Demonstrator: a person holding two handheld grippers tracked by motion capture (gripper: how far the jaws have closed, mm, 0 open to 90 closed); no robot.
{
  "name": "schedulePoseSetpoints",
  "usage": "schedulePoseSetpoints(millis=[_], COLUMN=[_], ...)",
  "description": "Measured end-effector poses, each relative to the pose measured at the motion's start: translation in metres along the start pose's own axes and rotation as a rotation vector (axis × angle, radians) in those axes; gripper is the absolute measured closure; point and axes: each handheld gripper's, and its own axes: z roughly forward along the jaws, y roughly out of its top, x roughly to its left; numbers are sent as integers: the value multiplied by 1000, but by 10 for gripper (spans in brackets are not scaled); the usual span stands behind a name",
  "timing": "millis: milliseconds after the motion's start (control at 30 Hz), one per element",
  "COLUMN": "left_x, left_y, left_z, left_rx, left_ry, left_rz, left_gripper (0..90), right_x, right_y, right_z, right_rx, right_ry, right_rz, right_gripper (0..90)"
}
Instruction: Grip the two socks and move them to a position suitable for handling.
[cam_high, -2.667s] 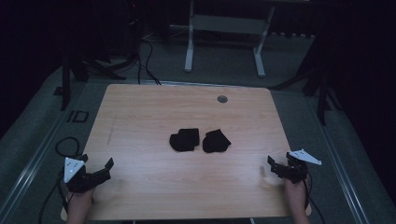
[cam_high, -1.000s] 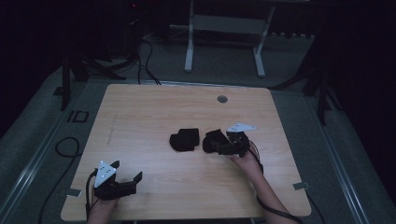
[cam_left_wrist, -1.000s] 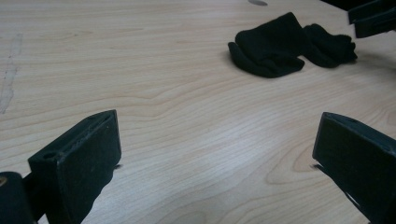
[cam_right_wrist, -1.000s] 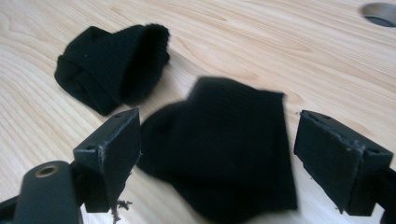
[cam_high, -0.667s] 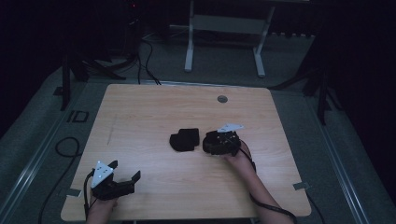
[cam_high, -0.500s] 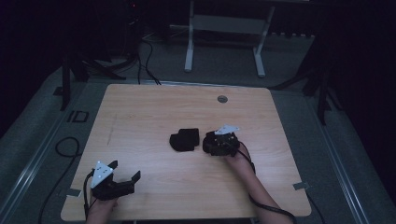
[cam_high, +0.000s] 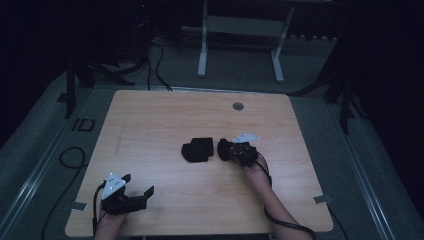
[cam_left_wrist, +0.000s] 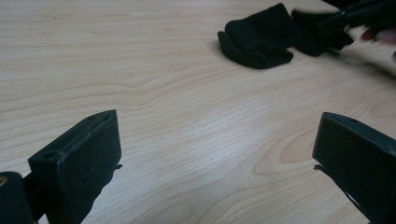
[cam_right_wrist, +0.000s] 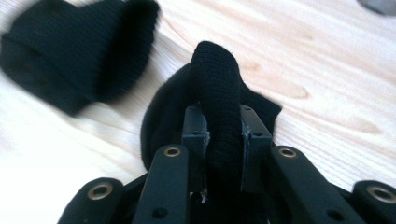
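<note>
Right tool (cam_right_wrist: 223, 140) pinches black sock (cam_right_wrist: 212, 88) on wooden table (cam_high: 165, 120).

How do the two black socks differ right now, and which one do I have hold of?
The right sock is pinched in the right gripper, a fold standing up between the closed jaws; the left sock lies loose and flat on the table, untouched. The left gripper is open, well short of both. Both socks are black knit, bunched up side by side.

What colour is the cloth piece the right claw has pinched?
Black, a plain knit with no pattern; the cloth piece shows best in the right gripper view, clamped in the right claw.
</note>
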Motion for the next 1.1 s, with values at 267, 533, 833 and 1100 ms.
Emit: schedulePoseSetpoints(millis=[267,533,833,1100], left_x=[-1,-10,-14,-32], left_y=[1,3,3,4], left_z=[2,4,7,14], left_rx=[0,0,8,19], left_ry=[5,8,-21,-106], left_rz=[2,32,18,41], left_gripper=[14,15,36,47], right_x=[13,37,64,67], right_y=[12,13,-17,-43], right_z=[-45,-96,-100,-69], right_rx=[-88,-166,-110,-17], right_ry=[47,109,141,148], right_rz=[-38,-74,-117,-103], right_gripper=[769,768,768,765])
